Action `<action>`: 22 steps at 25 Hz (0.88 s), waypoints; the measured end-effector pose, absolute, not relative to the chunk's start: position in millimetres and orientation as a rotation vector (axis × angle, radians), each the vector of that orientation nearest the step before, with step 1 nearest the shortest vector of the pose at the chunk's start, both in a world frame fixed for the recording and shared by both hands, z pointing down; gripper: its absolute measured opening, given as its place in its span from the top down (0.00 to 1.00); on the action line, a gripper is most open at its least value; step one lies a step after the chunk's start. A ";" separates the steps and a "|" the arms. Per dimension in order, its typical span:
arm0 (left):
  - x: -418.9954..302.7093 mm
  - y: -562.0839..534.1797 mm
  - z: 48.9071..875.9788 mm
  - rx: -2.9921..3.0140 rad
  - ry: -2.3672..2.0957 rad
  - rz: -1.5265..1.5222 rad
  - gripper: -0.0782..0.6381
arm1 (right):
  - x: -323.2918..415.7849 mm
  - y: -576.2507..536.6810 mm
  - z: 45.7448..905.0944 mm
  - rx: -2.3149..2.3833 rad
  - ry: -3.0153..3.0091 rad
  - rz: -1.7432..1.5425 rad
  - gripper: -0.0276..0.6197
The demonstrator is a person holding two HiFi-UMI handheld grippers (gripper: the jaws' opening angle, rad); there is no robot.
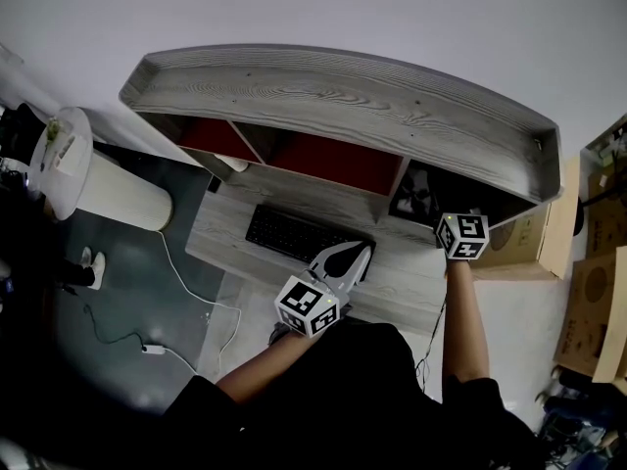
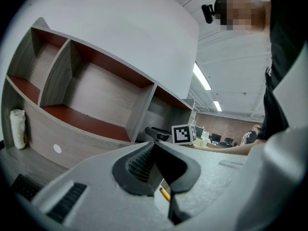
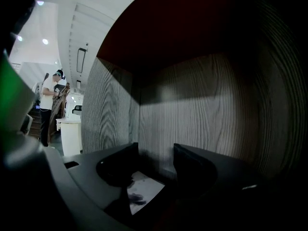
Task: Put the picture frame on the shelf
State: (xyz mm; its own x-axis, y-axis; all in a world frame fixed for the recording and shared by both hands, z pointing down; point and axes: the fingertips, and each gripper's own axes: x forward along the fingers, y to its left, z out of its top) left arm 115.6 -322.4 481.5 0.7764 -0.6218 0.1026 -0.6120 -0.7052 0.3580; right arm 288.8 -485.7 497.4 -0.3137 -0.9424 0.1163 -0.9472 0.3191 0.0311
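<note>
The picture frame (image 1: 421, 196), black with a pale print, sits inside the right-hand compartment of the grey wooden shelf (image 1: 343, 96), which stands on the desk. My right gripper (image 3: 156, 154) reaches into that compartment, and its marker cube (image 1: 462, 235) shows just outside the opening. Its dark jaws stand a narrow gap apart, with the picture frame (image 3: 142, 190) low between them and the wooden back wall close ahead. My left gripper (image 2: 155, 147) hovers over the desk in front of the shelf, shut and holding nothing. In the head view the left gripper (image 1: 361, 253) is white.
A black keyboard (image 1: 294, 233) lies on the desk (image 1: 392, 282) under the shelf. The middle compartments (image 2: 96, 95) have red boards. A white roll (image 2: 18, 128) stands at the shelf's left end. A white bin (image 1: 108, 189) is at the left and cardboard boxes (image 1: 593, 297) at the right.
</note>
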 end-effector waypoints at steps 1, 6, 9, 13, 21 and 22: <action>115.7 -321.5 480.4 2.600 -0.938 -0.039 0.87 | 288.6 -481.8 495.1 1.779 -2.465 0.066 0.61; 110.9 -316.0 478.3 2.603 -0.939 -0.059 0.87 | 281.6 -458.5 487.3 1.788 -2.508 0.124 0.76; 104.7 -312.0 475.8 2.605 -0.943 -0.075 0.87 | 276.5 -435.9 477.5 1.830 -2.515 0.130 0.88; 90.0 -307.3 470.7 2.618 -0.956 -0.096 0.87 | 265.5 -400.0 462.2 1.871 -2.530 0.116 0.90; 43.8 -286.0 458.8 2.647 -0.989 -0.128 0.87 | 238.3 -313.6 447.8 1.954 -2.450 0.156 0.92; 37.5 -279.5 456.6 2.657 -0.987 -0.129 0.87 | 234.8 -300.0 449.5 1.967 -2.429 0.166 0.92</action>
